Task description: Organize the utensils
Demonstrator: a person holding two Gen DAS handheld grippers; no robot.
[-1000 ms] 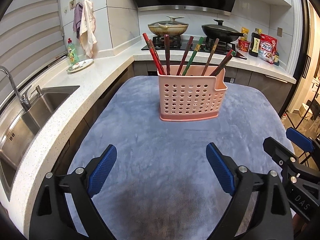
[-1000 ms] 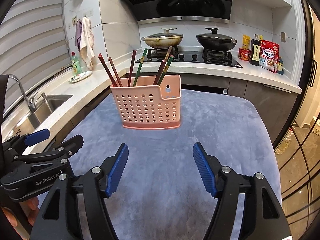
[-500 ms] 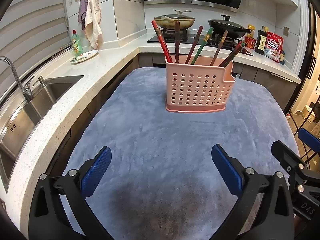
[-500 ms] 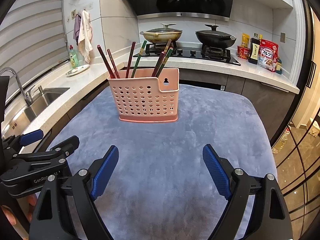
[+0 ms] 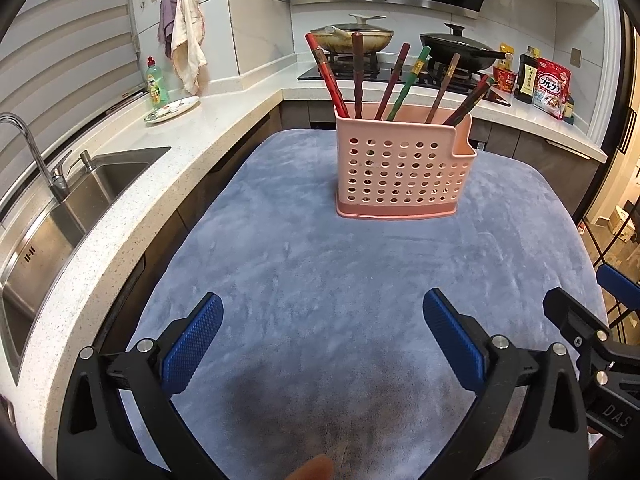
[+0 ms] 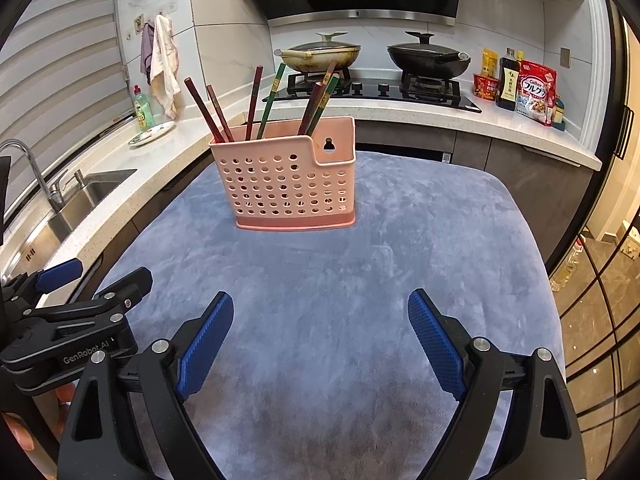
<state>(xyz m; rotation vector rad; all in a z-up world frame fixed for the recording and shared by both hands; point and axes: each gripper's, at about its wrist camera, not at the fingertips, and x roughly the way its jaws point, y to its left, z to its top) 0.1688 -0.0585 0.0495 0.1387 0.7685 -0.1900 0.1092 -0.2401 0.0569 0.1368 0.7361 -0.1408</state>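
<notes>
1. Chopsticks [image 5: 404,84] stand tilted in a pink perforated holder [image 5: 400,172] – red, brown and green ones, their upper ends fanned out above its rim.
2. The holder sits upright on the far half of a desk [image 5: 320,280] covered in grey-blue plush cloth, well apart from both claws.
3. The left claw [image 5: 320,336] hovers over the near part of the cloth with its blue pads [image 5: 192,344] spread wide; nothing lies between them.
4. The right claw [image 6: 320,334] is also wide, its jaws having just been opening further, and only bare cloth shows between its blue pads [image 6: 436,344].
5. In the right wrist view the left claw [image 6: 80,300] shows at the left edge, side by side with the right one; part of a hand [image 6: 24,432] appears beneath it.
6. In the left wrist view the right claw [image 5: 600,340] shows at the right edge.
7. A white counter [image 5: 120,208] runs along the left of the desk with a steel sink [image 5: 60,216] and tap [image 5: 36,152] – beyond them a green bottle [image 5: 154,84] and a small plate [image 5: 172,109].
8. Behind the holder a hob carries a lidded cream pan [image 6: 320,54] and a black wok [image 6: 428,58].
9. Sauce bottles and a red cereal bag [image 6: 536,92] stand on the counter to the right of the hob.
</notes>
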